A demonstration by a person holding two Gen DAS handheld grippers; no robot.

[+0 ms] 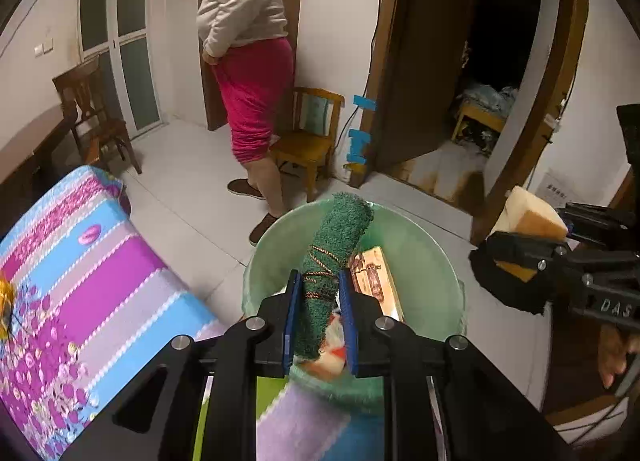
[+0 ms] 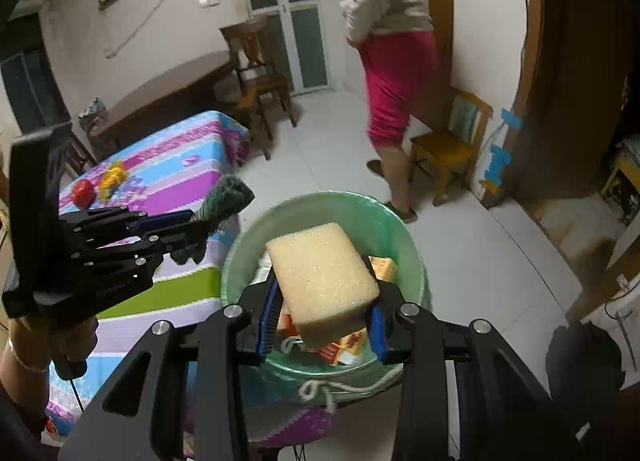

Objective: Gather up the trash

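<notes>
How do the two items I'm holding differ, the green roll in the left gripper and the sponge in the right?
The green roll is dark, shaggy and cylindrical, bound with thin cord; the sponge is a pale yellow, porous rectangular block. The roll fits between narrowly set jaws of the left gripper; the sponge holds the right gripper wider apart. Both are clamped between blue pads, above the green bucket.

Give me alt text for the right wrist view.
The right claw grips a yellow sponge above a green bin holding trash. At left, the left claw holds a rolled green cloth beside a striped table.
</notes>
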